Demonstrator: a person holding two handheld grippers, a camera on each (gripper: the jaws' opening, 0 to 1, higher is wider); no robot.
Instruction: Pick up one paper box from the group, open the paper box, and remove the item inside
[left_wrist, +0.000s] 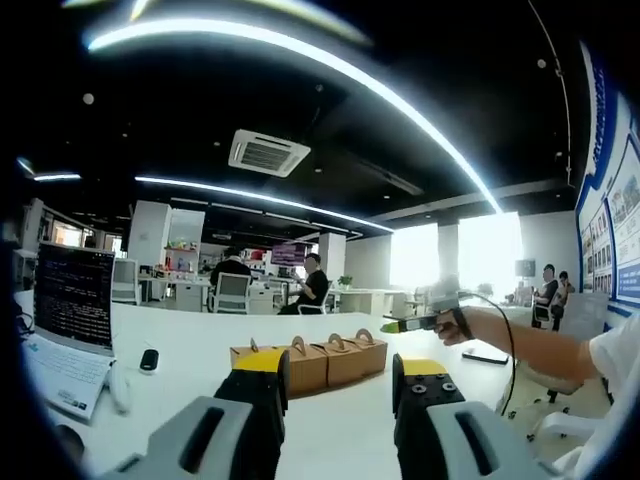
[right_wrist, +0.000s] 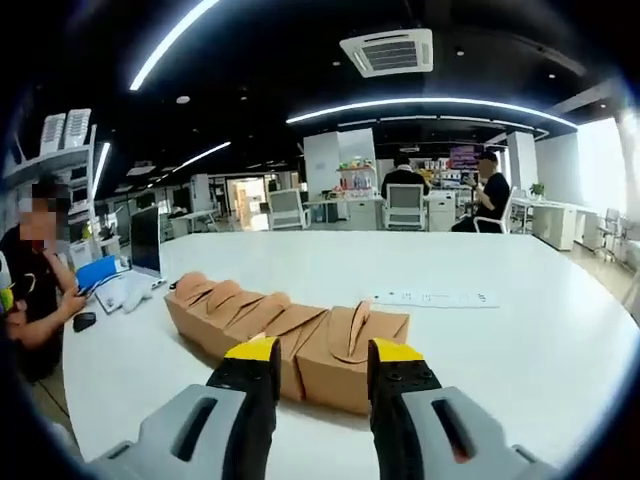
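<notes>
Brown paper boxes (right_wrist: 290, 335) stand in a row mid-surface (right_wrist: 520, 340), none picked yet. Right tongs (right_wrist: 320, 375) hover released just before the nearest box (right_wrist: 350, 355); left tongs (left_wrist: 340, 385), released, hang back. Next: grip that end box

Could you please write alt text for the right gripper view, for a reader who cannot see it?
The right claw, jaws apart and empty, hovers just short of a row of brown paper boxes with curved handles, standing side by side on a white table. Behind it is an open office: an open laptop at the table's left edge and people seated at desks.
</notes>
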